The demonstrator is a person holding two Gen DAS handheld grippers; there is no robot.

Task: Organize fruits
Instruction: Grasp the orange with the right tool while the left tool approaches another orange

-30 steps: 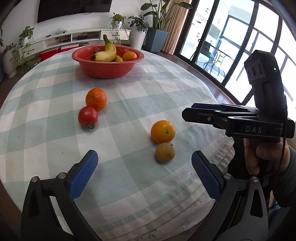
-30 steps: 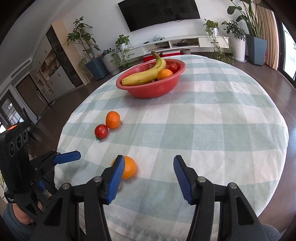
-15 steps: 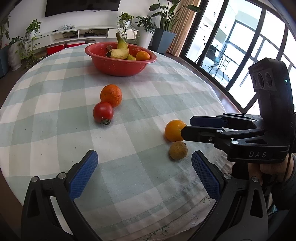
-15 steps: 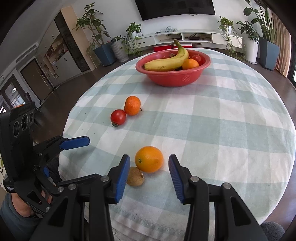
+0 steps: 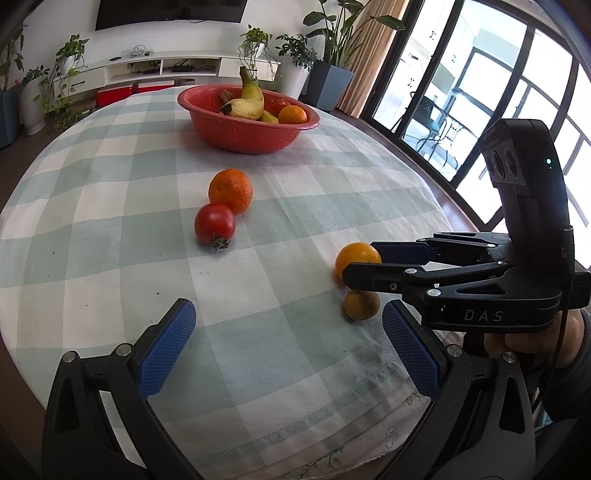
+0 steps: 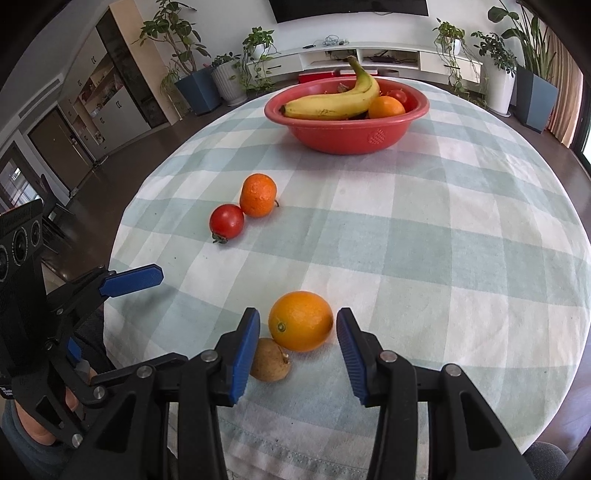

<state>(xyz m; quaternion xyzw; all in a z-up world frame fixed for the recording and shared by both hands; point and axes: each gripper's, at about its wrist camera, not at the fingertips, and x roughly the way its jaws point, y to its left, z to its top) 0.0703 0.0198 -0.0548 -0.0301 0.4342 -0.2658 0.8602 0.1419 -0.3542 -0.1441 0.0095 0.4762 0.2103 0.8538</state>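
Tomato (image 6: 226,220) and mandarin (image 6: 258,195) sit touching, left of centre; left gripper (image 5: 288,349) hangs wide and empty, lower middle. Right gripper (image 6: 297,341), narrowed but not touching, has just been closing around the orange (image 6: 300,320), low centre.

Premises: a home living and dining room. Evidence: a wall-mounted television (image 6: 349,5) above a long white media console (image 6: 369,55), potted houseplants (image 6: 258,44) along the wall, built-in cabinets (image 6: 110,96), curtained glazed doors (image 5: 461,85) to a balcony, and a round table under a checked tablecloth (image 6: 424,229).
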